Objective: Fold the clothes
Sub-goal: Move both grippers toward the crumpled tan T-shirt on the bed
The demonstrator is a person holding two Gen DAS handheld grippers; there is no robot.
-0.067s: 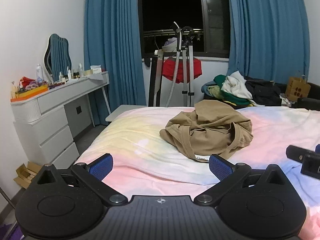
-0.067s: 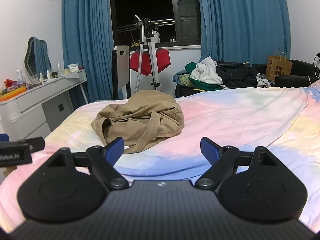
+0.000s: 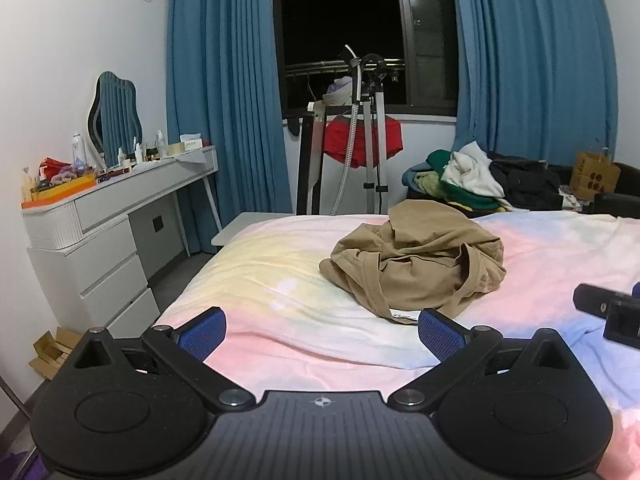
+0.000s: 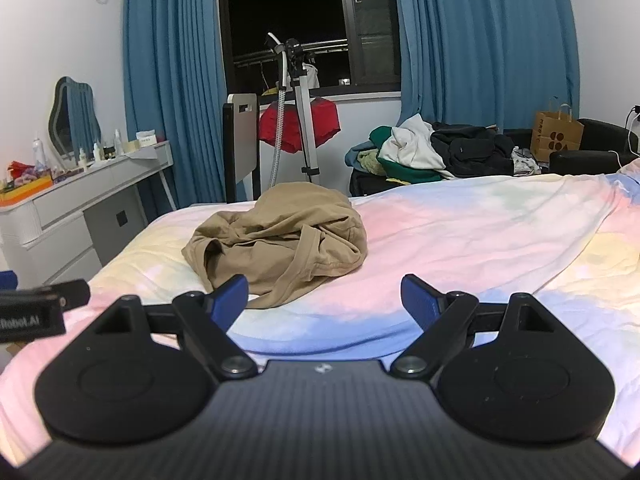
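Nothing much has moved since the last pictures: my two grippers hang over the bed where they were, and the shirt has kept its spot.

I hold the left gripper low over the bed. Its fingers are spread wide with nothing between them. The right gripper has its fingers spread wide too, and they are empty. The finger pads are blue and bumpy, set on smooth black arms.

The tan T-shirt lies in a soft, crumpled heap in the middle of the bed, a bit ahead of both grippers and touching neither. It looks like thin, stretchy cloth with a rounded neck band. A small white tag peeks out at its near edge, but I cannot read it. The bedsheet is wrinkly, with pale pink, yellow and blue patches.

Behind the bed sits a pile of clothes, mixed up so I cannot tell each piece apart. A red garment hangs half hidden behind a metal stand. The right gripper's tip is cut off at the edge of the left view.
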